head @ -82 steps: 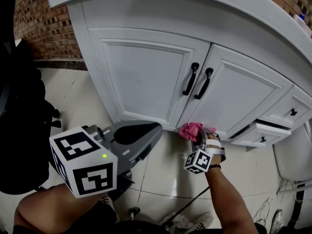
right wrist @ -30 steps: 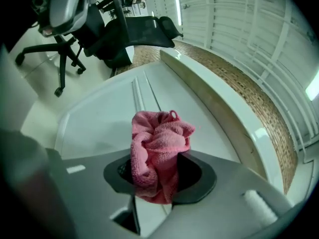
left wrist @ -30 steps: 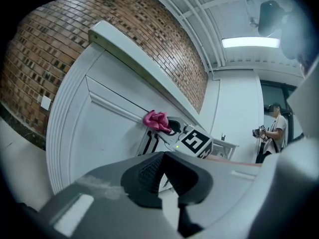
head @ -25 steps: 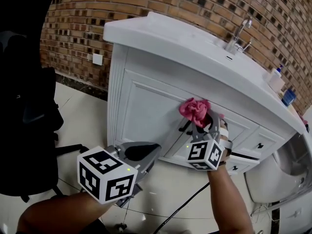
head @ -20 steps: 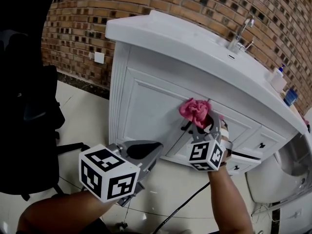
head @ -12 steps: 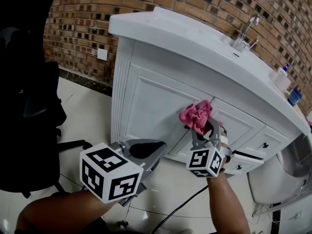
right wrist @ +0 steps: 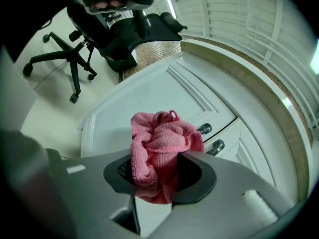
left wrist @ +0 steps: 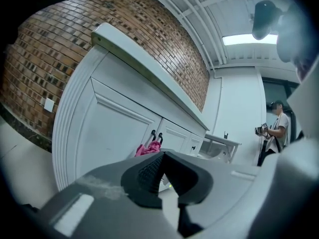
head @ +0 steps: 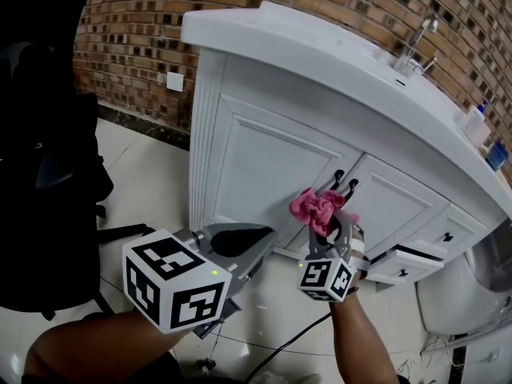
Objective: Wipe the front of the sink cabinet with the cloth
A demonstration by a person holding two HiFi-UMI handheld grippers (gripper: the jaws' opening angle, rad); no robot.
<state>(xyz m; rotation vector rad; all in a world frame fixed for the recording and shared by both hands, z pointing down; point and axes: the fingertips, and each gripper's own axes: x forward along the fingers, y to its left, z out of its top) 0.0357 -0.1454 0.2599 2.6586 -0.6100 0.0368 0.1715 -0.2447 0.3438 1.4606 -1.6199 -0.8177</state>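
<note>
The white sink cabinet (head: 264, 166) stands before me, its two doors carrying black handles (head: 345, 188). A bunched pink cloth (head: 314, 209) is pressed against the left door close to those handles, and my right gripper (head: 322, 222) is shut on it. From the right gripper view the cloth (right wrist: 159, 151) bulges between the jaws with the cabinet door (right wrist: 149, 91) just behind. My left gripper (head: 240, 242) hangs lower left, away from the cabinet, shut with nothing in it. In the left gripper view the cloth (left wrist: 148, 148) shows beyond the closed jaws.
A black office chair (head: 48, 174) stands at the left on the tiled floor (head: 152, 190). A small drawer (head: 404, 261) at the cabinet's lower right sticks out. A faucet (head: 416, 42) sits on the counter. A brick wall (head: 136, 38) runs behind. A person (left wrist: 273, 128) stands far off.
My right gripper has slid the pink cloth down the cabinet front, from beside the upper door panel to just below the handles. The left gripper has barely moved.
</note>
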